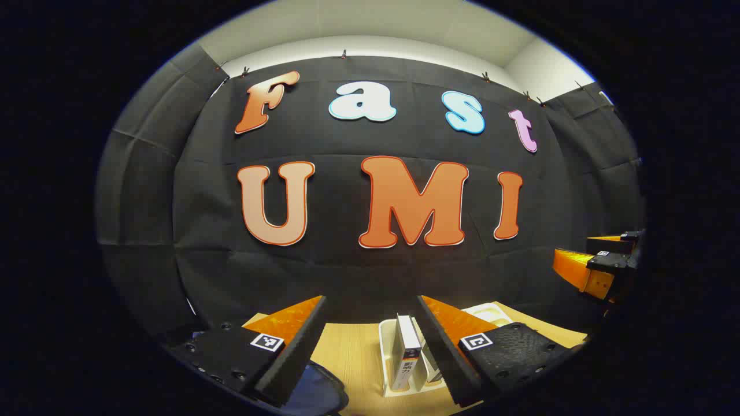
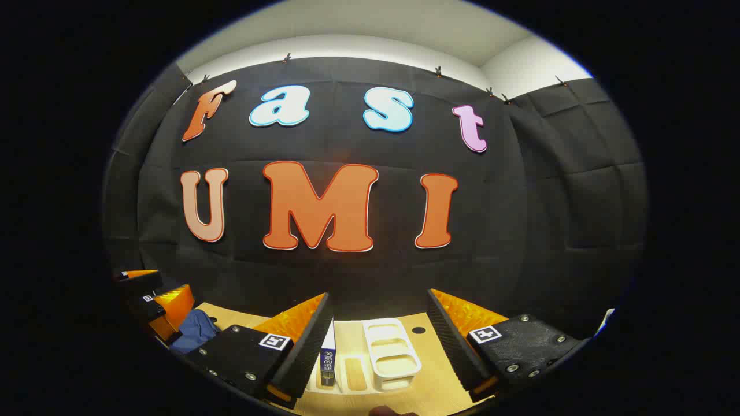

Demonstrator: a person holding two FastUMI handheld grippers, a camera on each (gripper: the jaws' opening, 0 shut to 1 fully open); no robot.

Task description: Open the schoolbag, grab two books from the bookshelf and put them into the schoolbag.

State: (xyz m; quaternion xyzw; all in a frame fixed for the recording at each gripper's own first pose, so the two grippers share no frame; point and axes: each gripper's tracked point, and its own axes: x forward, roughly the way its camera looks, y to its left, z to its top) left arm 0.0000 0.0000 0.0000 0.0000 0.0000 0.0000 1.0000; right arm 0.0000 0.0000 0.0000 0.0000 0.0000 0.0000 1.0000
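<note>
Left gripper [image 1: 370, 323] spread wide, holding nothing, raised above the wooden table [image 1: 352, 352]. Right gripper [image 2: 378, 320] likewise spread, nothing between its fingers. White bookshelf [image 2: 390, 352] standing on the table below and ahead of both. Two books [image 1: 407, 355] upright in the bookshelf's slots, spines up; in the right gripper view, one book [image 2: 328, 358] at the bookshelf's left end. Blue schoolbag [image 2: 193, 332] lying left of the bookshelf, well apart from it.

A pale wooden desk [image 2: 428, 370] carries a white bookshelf [image 2: 390, 352]. A book [image 2: 328, 358] stands upright at its 9 o'clock, and a blue schoolbag [image 2: 193, 330] lies further that way.
</note>
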